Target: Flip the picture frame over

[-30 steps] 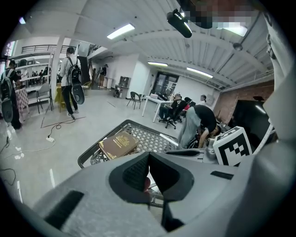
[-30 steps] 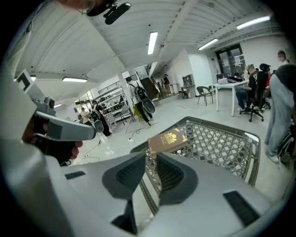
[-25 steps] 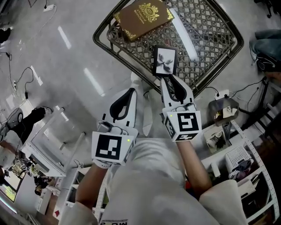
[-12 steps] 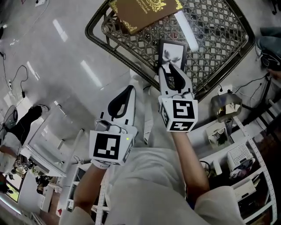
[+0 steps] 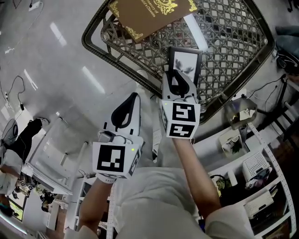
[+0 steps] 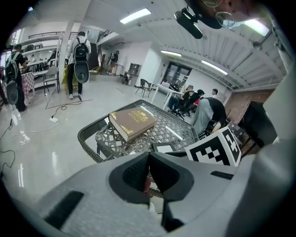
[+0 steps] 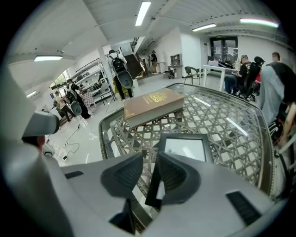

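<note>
The black picture frame (image 5: 187,63) (image 7: 185,148) lies picture side up on the glass-topped wicker table (image 5: 117,51), at its near edge. My right gripper (image 5: 179,77) (image 7: 150,159) is at the frame's near corner. Its jaws have just been opening, and the frame's edge stands between them with a gap on the left side. My left gripper (image 5: 132,96) (image 6: 149,157) hangs over the floor just short of the table rim, shut and holding nothing. The frame (image 6: 163,148) also shows beyond its tips.
A brown book with gold trim (image 5: 149,11) (image 7: 152,105) lies on the far part of the table. White wire shelves (image 5: 252,172) stand at the right, and a white cabinet (image 5: 56,154) at the left. Cables cross the glossy floor. People stand in the background.
Both grippers have sunk toward the table. The right one brought the frame down onto the glass, and its jaws now stand wider apart.
</note>
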`<state>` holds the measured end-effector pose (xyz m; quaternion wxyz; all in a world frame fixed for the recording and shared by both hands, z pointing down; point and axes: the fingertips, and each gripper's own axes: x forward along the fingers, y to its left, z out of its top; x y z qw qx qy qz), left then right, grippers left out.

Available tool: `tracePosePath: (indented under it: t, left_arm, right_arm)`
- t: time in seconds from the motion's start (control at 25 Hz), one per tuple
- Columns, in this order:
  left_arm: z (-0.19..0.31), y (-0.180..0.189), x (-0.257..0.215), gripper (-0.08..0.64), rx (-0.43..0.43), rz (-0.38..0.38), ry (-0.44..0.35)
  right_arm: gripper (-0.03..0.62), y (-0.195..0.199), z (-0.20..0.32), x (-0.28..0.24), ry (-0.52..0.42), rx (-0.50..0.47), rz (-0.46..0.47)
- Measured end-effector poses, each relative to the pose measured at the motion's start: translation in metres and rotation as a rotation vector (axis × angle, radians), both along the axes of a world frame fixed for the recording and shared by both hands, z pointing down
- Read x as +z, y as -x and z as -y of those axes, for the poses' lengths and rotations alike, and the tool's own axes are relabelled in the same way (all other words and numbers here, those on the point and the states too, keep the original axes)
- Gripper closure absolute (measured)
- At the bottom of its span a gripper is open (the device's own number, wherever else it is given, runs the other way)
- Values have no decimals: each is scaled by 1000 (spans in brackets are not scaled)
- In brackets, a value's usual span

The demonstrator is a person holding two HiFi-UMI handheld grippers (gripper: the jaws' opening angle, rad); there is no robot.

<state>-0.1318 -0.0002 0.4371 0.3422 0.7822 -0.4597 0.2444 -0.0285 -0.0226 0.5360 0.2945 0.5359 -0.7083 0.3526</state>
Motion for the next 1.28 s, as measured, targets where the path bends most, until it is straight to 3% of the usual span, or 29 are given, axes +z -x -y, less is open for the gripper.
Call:
tracePosePath:
  t: [0.4, 0.72, 0.96, 1.28]
  left_arm:
    - [0, 5, 18, 535, 19, -10, 48]
    - [1, 6, 20, 534, 34, -5, 64]
    - [3, 9, 20, 535, 32, -1, 64]
    - [1, 2, 12, 535, 31, -1, 43]
  right_arm:
    - [468, -2, 2, 29, 75, 73, -70]
    - [509, -5, 3, 32, 72, 94, -163]
    - [515, -8, 3, 32, 85, 151, -107]
    - [517, -12, 1, 29, 90, 144, -25]
